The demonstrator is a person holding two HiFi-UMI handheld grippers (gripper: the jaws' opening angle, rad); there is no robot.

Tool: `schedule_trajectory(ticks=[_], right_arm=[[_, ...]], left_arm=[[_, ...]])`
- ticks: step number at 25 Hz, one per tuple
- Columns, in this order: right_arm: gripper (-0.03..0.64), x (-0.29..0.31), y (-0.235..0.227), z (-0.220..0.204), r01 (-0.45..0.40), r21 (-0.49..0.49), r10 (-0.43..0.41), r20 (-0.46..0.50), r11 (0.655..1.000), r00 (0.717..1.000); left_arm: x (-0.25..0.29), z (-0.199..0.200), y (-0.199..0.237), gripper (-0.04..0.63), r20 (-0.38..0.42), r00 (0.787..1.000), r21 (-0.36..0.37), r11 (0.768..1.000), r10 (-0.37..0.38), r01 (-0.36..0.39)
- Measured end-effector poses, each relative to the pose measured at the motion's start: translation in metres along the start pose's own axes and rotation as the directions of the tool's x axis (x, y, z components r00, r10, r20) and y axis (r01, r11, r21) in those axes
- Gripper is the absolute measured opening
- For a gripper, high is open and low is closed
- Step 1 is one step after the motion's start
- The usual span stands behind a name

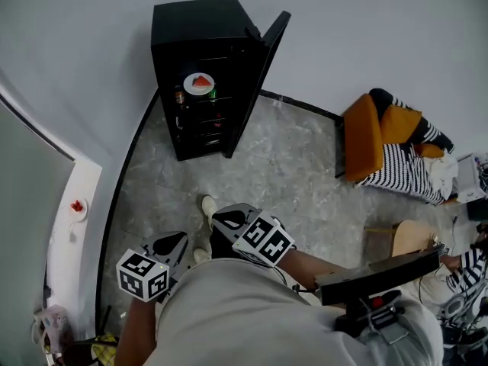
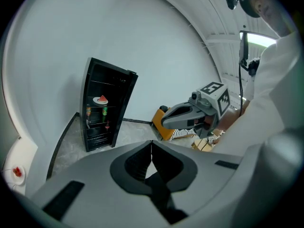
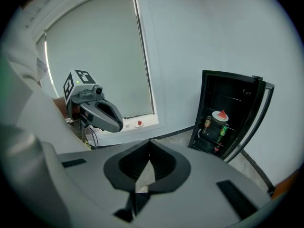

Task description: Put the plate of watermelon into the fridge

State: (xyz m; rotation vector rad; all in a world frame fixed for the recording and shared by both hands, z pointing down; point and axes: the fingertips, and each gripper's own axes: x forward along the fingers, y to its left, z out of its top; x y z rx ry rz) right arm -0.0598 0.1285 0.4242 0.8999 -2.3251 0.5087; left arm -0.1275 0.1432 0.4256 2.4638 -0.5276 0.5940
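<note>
The white plate of watermelon [image 1: 199,83] rests on an upper shelf inside the black fridge [image 1: 194,21], whose door [image 1: 257,73] stands open to the right. From the left gripper view the plate [image 2: 100,100] looks small and far off, and so does the plate [image 3: 220,116] in the right gripper view. Both grippers are held close to the person's body, well away from the fridge. My left gripper [image 1: 169,243] [image 2: 151,148] is shut with nothing in it. My right gripper [image 1: 231,218] [image 3: 150,149] is shut and empty too.
Bottles and cans [image 1: 180,96] stand on the fridge shelves below the plate. A white sill [image 1: 73,227] at the left carries a small dish with a red piece [image 1: 77,206]. An orange chair with striped cloth [image 1: 364,137] and a wooden stool [image 1: 412,239] stand to the right.
</note>
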Motion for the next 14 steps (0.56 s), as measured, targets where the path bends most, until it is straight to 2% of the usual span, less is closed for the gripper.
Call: schedule_trajectory(ticks=[10, 14], right_arm=[[0.014, -0.009, -0.002, -0.007, 0.0, 0.021, 0.0, 0.01, 1.0, 1.0], [0.014, -0.021, -0.005, -0.021, 0.024, 0.055, -0.024, -0.001, 0.998, 1.0]], left_arm=[[0.009, -0.005, -0.004, 0.012, -0.013, 1.0, -0.006, 1.0, -0.008, 0.008], [0.021, -0.007, -0.013, 0.012, -0.041, 0.998, -0.002, 0.999, -0.042, 0.042]])
